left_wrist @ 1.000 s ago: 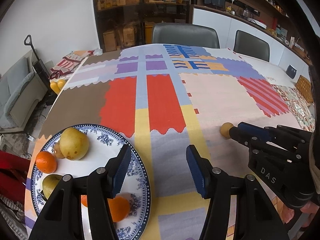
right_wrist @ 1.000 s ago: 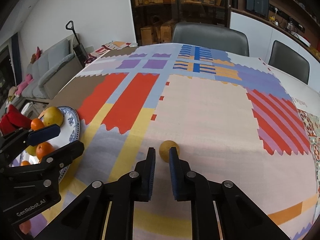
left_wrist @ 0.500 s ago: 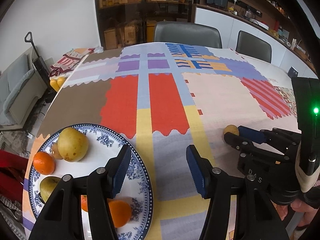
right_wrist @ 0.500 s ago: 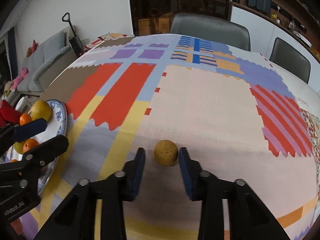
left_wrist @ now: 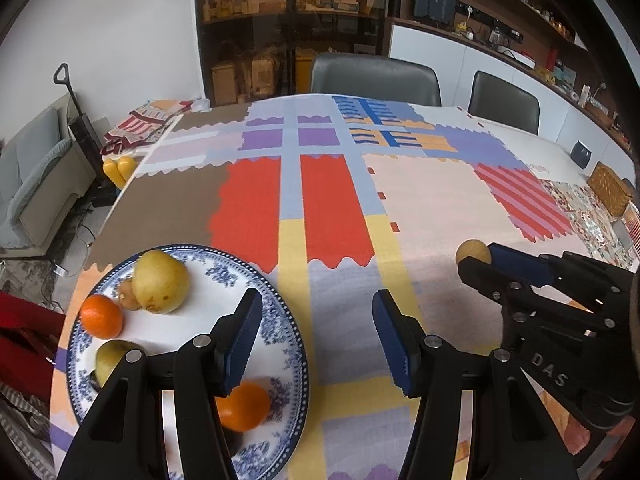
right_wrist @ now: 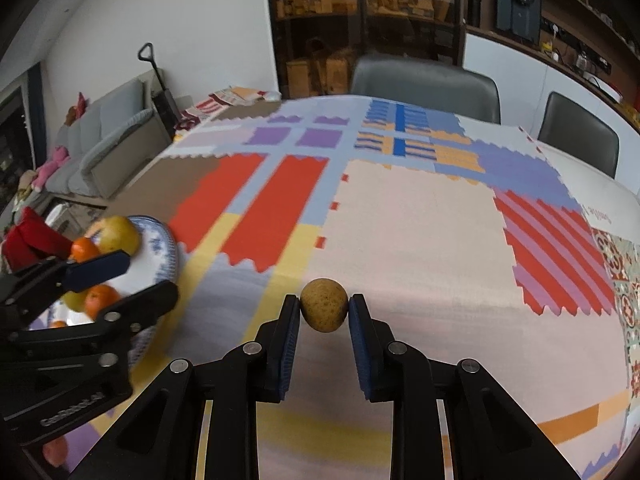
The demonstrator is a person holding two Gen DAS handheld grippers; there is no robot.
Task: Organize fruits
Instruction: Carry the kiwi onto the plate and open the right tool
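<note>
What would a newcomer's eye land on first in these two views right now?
Probably the small round speckled brown fruit pinched between the blue pads of the right tool, over the pale pink patch of the bright patchwork tablecloth. Next, the blue-and-white patterned plate at the table's near left edge, holding a large yellow pear and oranges, with the open left tool beside it.
</note>
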